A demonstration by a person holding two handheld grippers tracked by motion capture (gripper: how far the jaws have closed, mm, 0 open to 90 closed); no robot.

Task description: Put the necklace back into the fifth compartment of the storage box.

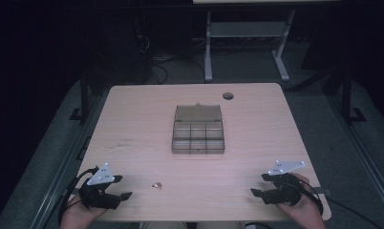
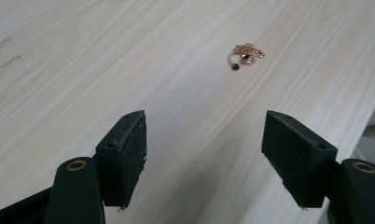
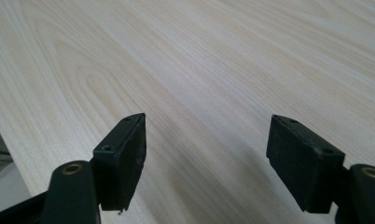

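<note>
A small gold chain with a dark bead [image 1: 156,185] lies bunched on the wooden table [image 1: 133,124] near its front edge. In the left gripper view the chain [image 2: 244,54] sits ahead of the jaws, slightly right. My left gripper [image 1: 122,187] rests at the front left corner, open and empty, a short way left of the chain. My right gripper [image 1: 259,185] rests at the front right, also open with bare wood between its jaws. A clear compartment box [image 1: 198,137] with its lid [image 1: 198,112] folded back stands at the table's middle.
A round cable hole [image 1: 228,96] sits near the table's far edge. Beyond the table stands a white desk frame [image 1: 247,36] and dark floor with cables. Metal rails run along both sides of the table.
</note>
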